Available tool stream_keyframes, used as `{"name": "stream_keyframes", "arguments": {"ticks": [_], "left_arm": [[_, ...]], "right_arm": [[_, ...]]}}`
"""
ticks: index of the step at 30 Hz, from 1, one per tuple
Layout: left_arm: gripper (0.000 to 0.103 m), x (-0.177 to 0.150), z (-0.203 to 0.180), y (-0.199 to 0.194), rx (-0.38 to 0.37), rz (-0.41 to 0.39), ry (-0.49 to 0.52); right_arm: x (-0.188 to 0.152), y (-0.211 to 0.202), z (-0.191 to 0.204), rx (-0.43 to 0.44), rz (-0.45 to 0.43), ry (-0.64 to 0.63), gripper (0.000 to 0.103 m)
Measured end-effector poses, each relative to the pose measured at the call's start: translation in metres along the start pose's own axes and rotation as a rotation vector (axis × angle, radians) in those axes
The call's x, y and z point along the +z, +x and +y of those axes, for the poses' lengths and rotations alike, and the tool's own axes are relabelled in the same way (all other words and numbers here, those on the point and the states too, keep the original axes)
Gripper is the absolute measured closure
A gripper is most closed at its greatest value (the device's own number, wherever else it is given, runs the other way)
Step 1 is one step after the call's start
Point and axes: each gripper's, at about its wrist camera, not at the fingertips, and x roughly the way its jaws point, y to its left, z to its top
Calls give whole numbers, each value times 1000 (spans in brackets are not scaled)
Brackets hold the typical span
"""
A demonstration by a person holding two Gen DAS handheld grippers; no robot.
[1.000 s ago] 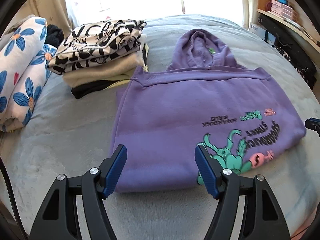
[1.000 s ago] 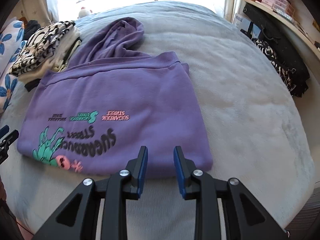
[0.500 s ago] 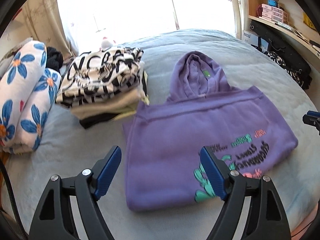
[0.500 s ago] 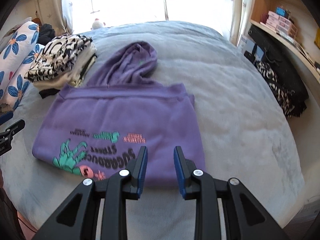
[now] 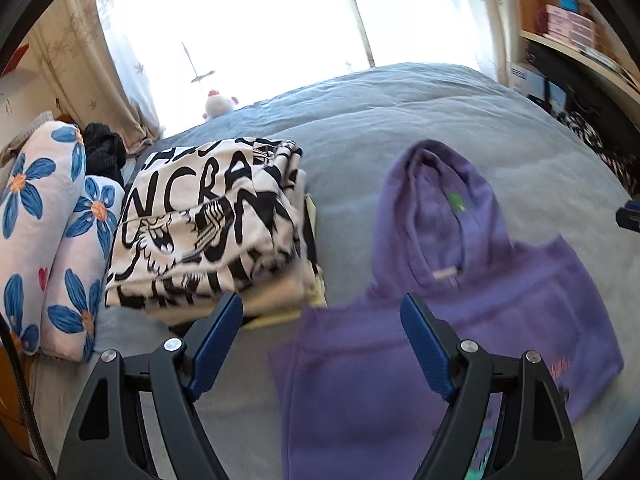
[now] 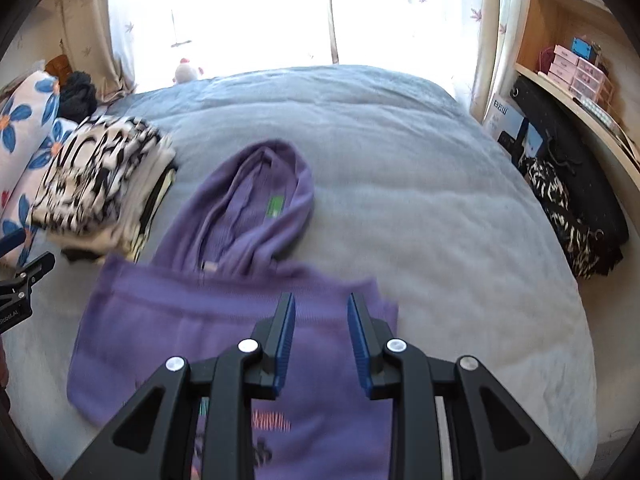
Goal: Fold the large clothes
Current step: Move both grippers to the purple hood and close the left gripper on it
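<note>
A purple hoodie (image 5: 472,320) lies folded on the grey bed, hood pointing away from me; it also shows in the right wrist view (image 6: 224,312). My left gripper (image 5: 322,334) is open wide and empty, held above the hoodie's left edge beside the clothes pile. My right gripper (image 6: 320,332) is open with a narrow gap and empty, above the hoodie's right half. The hoodie's printed lower part is mostly hidden behind the grippers.
A stack of folded clothes (image 5: 208,232) topped by a black-and-white print sits left of the hoodie. Flowered pillows (image 5: 44,248) lie at the far left. Shelves and a dark bag (image 6: 568,184) line the bed's right side. A window is behind.
Both grippers have pulled back and risen away from the hoodie's near hem. The view now takes in more of the bed and window. The hoodie stays folded.
</note>
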Motion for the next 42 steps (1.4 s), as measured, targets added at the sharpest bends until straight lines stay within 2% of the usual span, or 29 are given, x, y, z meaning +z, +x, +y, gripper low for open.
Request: {"name": "stream_keyframes", "arguments": {"ticks": [5,9,10,11,13,19,26,31,38,42], "left_arm": [[23,40,8,34,22,30,-24],[23,69,5,62,42,46,-7],[23,77,2,70,44,48,-6],[23,83,-1,77,39,48,-2],[23,96,-9,91,35,46,8],[23,118,-39,149,25,90,36],[23,125,-58,230,22,175,19],[23,127,-64,275,-28,231,-15],[23,127,-70,298,-54,233,-15],[23,130,-66,293,-144,231,-54]], "right_arm": [[42,25,-8,21,19,25,76],[67,47,-11,98,39,40,76],[73,53,-11,113,44,47,72],[77,59,-10,119,47,51,63],[88,72,-9,131,37,60,53],[109,123,-2,136,70,82,51],[119,195,-4,151,131,127,51],[123,239,-6,129,171,151,51],[125,272,-6,114,185,159,52],[125,284,-6,116,199,153,52]]}}
